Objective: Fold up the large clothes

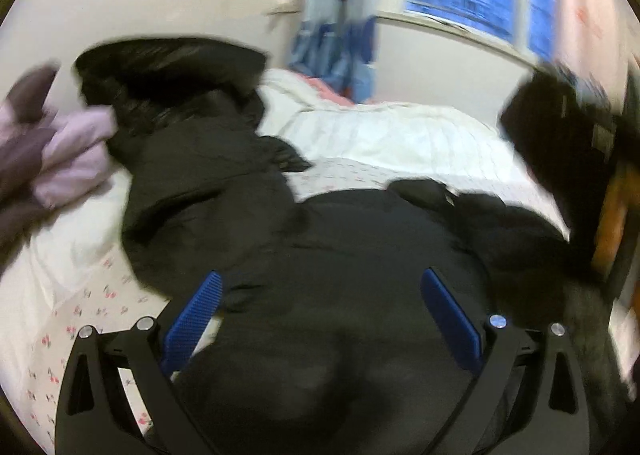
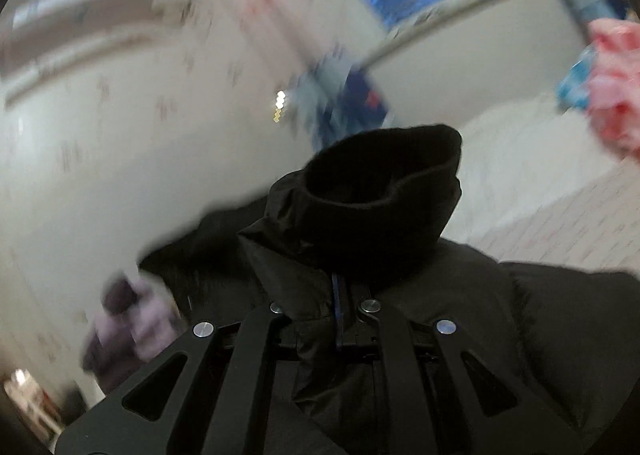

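A large black padded jacket [image 1: 340,255] lies spread on a bed with a white floral sheet [image 1: 80,315]. My left gripper [image 1: 320,287] is open, its blue pads [image 1: 196,315] wide apart just above the jacket's body, holding nothing. My right gripper [image 2: 338,307] is shut on a sleeve of the jacket [image 2: 440,315]. The sleeve's ribbed black cuff [image 2: 384,179] sticks up past the fingers, lifted above the bed. That raised sleeve shows in the left wrist view [image 1: 560,131] at the right.
A lilac and purple garment [image 1: 60,151] lies at the bed's left, also in the right wrist view [image 2: 128,327]. A white quilt [image 1: 380,131] lies beyond the jacket. A pink cloth [image 2: 616,87] and blue items [image 1: 332,51] sit below the window. A wooden edge [image 1: 612,223] stands right.
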